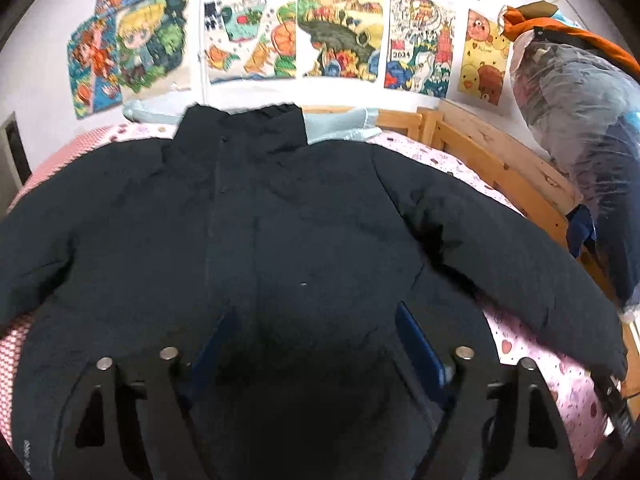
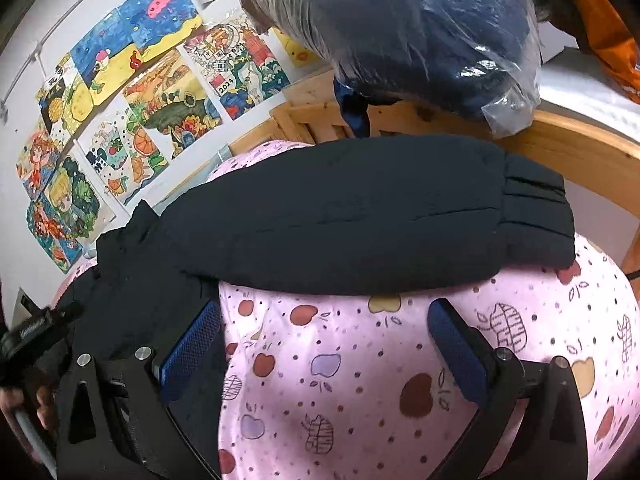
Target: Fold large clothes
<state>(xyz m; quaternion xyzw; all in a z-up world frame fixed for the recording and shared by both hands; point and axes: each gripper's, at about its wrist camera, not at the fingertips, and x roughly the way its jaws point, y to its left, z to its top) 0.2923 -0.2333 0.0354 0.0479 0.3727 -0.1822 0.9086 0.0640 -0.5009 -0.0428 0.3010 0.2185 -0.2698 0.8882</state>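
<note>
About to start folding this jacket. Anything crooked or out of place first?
Nothing stands out. The dark jacket lies flat on the pink bedsheet, front up, sleeves spread; the right sleeve reaches toward the wooden bed rail.

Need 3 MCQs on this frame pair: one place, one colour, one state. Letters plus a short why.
1. Where does the jacket lie?
A. on the pink patterned bedsheet
B. on a hanger
C. on the floor

2. What colour are the pads of the right tool?
A. red
B. blue
C. white

3. How is the jacket sleeve in the right wrist view?
A. folded across the chest
B. rolled up
C. stretched out flat to the side

Key: 1 A, the sheet shows all around the jacket; 2 B, both pads show blue against black fingers; 3 C, the sleeve runs straight out to its cuff on the sheet. The left tool hangs open over the jacket front.
</note>
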